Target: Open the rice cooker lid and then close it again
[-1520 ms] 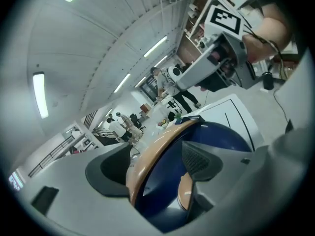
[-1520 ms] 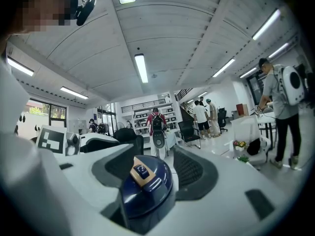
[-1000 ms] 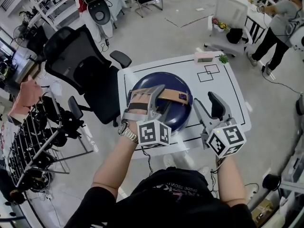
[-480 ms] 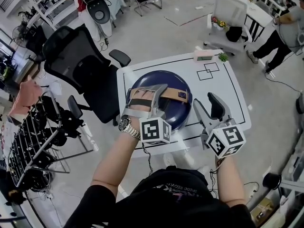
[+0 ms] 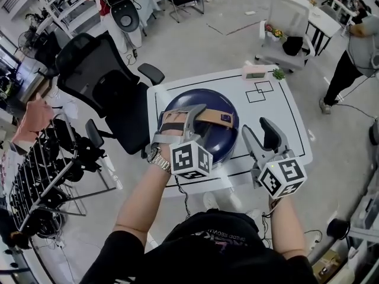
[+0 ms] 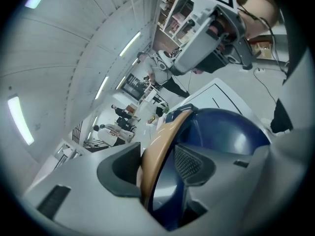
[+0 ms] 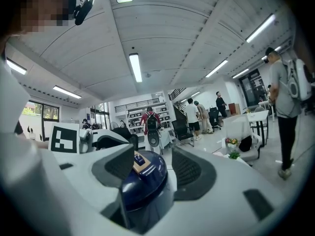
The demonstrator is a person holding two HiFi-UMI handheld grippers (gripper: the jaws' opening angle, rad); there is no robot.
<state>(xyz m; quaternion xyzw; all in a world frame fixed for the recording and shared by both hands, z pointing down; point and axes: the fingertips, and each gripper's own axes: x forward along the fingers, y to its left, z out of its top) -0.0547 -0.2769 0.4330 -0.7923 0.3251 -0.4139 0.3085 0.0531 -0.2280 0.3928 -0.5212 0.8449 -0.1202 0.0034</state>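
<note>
A dark blue, domed rice cooker stands on the white table with its lid down. A tan handle crosses the top, with a small blue button at its right end. My left gripper lies over the lid, jaws astride the handle. In the left gripper view the handle runs between the jaws of that gripper, against the left pad. These jaws have just closed in, then eased slightly. My right gripper hangs open right of the cooker, holding nothing.
A black line frames the tabletop, with small drawn squares at the back. A pink box and a little plant sit on the far edge. A black office chair stands left of the table. A person is at the far right.
The left gripper's jaws stand a little closer about the handle than a second ago. Both hands keep their places. The person at the far right has shifted.
</note>
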